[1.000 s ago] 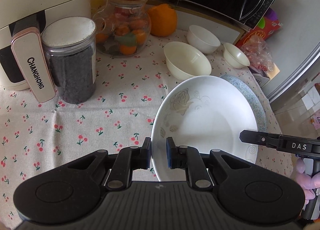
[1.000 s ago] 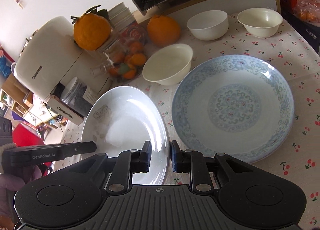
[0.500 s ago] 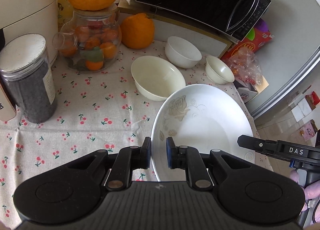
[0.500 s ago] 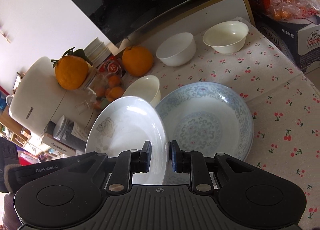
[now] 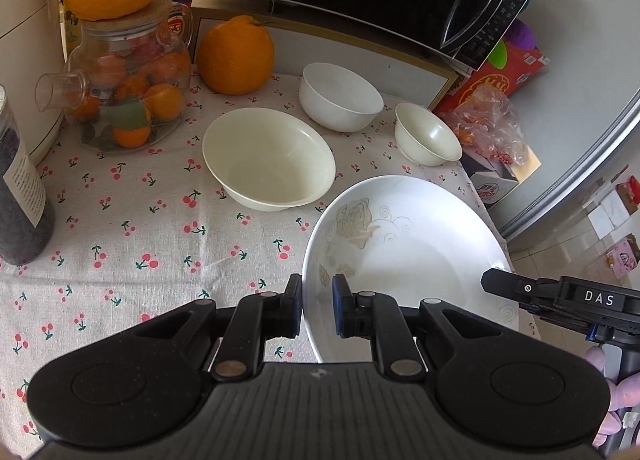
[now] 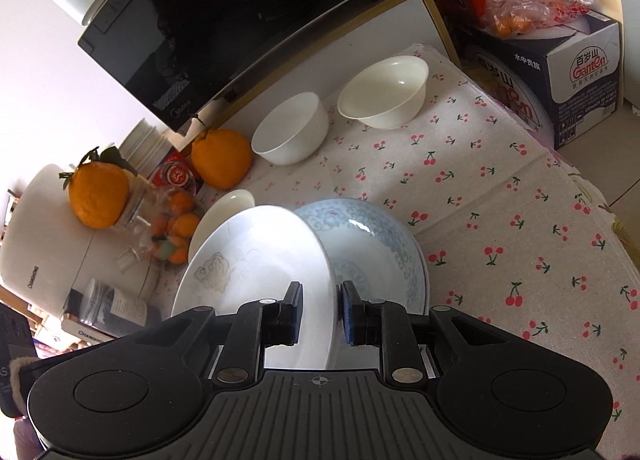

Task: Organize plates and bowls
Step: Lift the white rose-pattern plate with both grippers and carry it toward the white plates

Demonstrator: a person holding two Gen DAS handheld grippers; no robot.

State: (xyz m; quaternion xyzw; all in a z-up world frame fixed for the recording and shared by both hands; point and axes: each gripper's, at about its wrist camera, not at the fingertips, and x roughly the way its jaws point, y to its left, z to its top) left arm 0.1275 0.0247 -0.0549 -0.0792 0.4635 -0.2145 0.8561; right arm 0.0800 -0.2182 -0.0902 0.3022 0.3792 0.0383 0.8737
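Both claws hold the white rose plate [image 5: 404,260] by opposite sides of its rim: the left claw [image 5: 317,310] is nearly closed on the left edge, and the right claw [image 6: 319,312] is nearly closed on the right edge. I judge that two grips are used because the plate is wide and shallow, so one pinch would let it tip. In the right wrist view the white rose plate hangs above the blue-patterned plate [image 6: 372,244], which lies on the desk [image 6: 500,188], and covers its left part; probably it is about to be stacked there. The plate is round, so it has no real long axis; its hollow faces up, a little tilted, with the rose print away from the claws. Behind the blue-patterned plate stand the cream bowl [image 5: 268,158], the white bowl [image 5: 340,96] and the small cream bowl [image 5: 428,134].
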